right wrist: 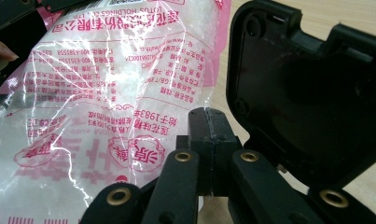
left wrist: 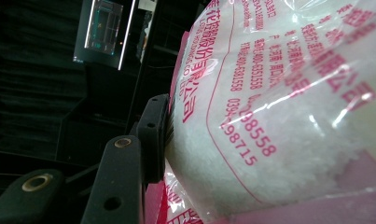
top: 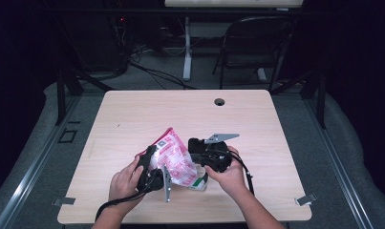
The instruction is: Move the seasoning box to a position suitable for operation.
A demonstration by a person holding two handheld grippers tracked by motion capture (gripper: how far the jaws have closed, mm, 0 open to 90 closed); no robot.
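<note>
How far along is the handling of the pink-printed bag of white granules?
Done: the bag of white granules is up off the wooden table, sealed as far as the views show. In hand: the left gripper presses its side; the right gripper, fingers together, pinches clear film at the other end. Left: opening or placing it.

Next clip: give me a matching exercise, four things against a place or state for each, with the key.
Things:
1. left gripper
2. right gripper
3. bag
4. table

Places or states:
A. light wood, with a round hole near the far edge
B. clear plastic with pink print, white grains inside, held up between both grippers
C. jaws shut together, beside the bag's lower corner
D. one jaw pad pressed flat against the bag's side

Pairs: 1-D, 2-C, 3-B, 4-A
</note>
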